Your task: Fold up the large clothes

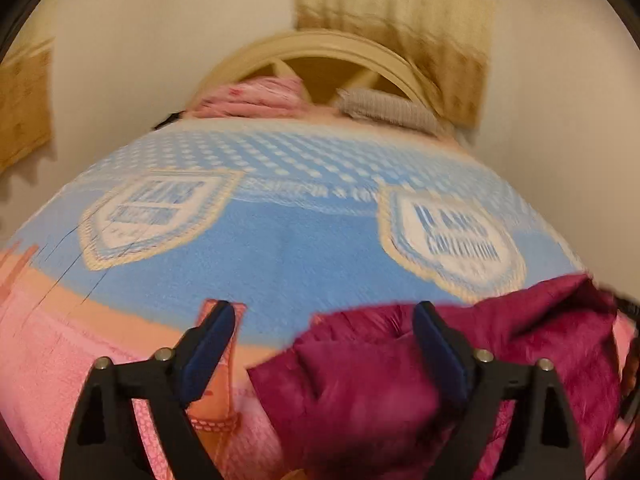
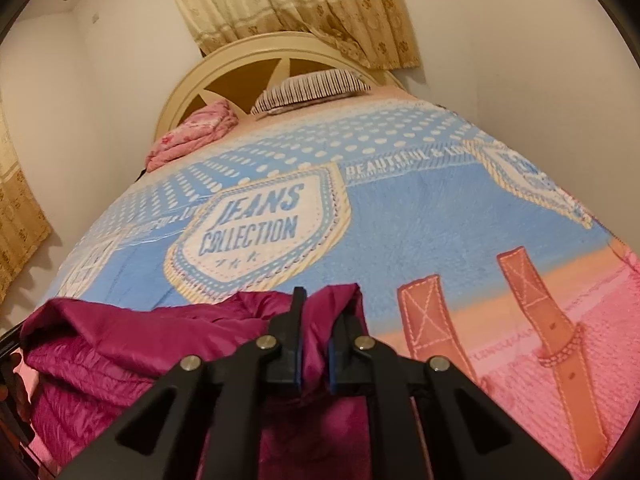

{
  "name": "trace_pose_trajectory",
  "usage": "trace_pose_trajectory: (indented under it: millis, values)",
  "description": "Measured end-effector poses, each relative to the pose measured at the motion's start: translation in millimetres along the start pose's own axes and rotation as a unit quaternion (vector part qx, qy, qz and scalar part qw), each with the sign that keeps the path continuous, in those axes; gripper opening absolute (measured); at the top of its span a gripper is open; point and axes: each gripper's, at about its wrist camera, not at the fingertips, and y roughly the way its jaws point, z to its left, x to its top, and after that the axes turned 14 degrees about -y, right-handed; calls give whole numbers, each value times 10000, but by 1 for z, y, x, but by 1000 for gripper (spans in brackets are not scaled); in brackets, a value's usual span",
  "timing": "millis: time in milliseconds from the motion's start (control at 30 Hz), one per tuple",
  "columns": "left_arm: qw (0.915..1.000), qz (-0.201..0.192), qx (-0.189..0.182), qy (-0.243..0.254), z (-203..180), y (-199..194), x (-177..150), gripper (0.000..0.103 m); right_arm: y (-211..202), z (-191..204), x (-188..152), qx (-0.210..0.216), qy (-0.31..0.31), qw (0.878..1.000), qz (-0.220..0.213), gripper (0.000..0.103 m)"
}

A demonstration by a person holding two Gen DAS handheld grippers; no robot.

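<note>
Magenta quilted puffer garment (image 2: 120, 344), shiny nylon shell, heaped at near edge of bed; bunched, not flat. In right wrist view, spread from near left to centre; in left wrist view (image 1: 400, 380), at near right.

Right tool (image 2: 314, 320): fingers pressed nearly together, pinching a raised fold of the magenta fabric between the pads.

Left tool (image 1: 324, 328): fingers spread wide, nothing clamped. Right-hand finger lies over the garment's edge; left-hand finger above the bed cover. No earlier view to hand, so nothing noted on any motion.

Handling estimate: light for its bulk, soft and compressible, no stiffness to hold a crease; shell looks slick, likely to slide in a shallow pinch and to spring open once let go. Not fragile. Best taken at a seam, hem or shoulder edge with a deep bite, not on a puffed panel.

Bed cover (image 2: 400, 216): fleecy blue and pink blanket printed with "JEANS COLLECTION" badges. Probably enough nap to stop the garment sliding.

Containers: none seen. At far end by cream arched headboard (image 2: 192, 76): folded pink floral blanket (image 2: 192, 132), striped pillow (image 2: 312, 88). Beige patterned curtain (image 2: 304, 4) behind.
</note>
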Motion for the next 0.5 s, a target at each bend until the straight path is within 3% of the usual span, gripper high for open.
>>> trace_pose_trajectory:
  millis: [67, 167, 233, 300, 400, 500]
  values:
    - [9997, 93, -31, -218, 4, 2, 3, 91, 8, -3, 3, 5, 98, 9999, 46, 18]
    - [9999, 43, 105, -129, -3, -1, 0, 91, 12, -4, 9, 21, 173, 9998, 19, 34]
    - [9995, -113, 288, -51, -11, -7, -4, 91, 8, -1, 15, 3, 190, 9997, -159, 74]
    - [9989, -248, 383, -62, -16, -13, -7, 91, 1, 1, 21, -80, 216, 9987, -453, 90]
    - [9979, -411, 493, -69, -25, -22, -10, 91, -6, 13, 31, -124, 81, 9988, -468, 90]
    - [9970, -510, 588, 47, -39, -27, -19, 91, -13, 51, 30, -129, -406, 9987, -272, 85]
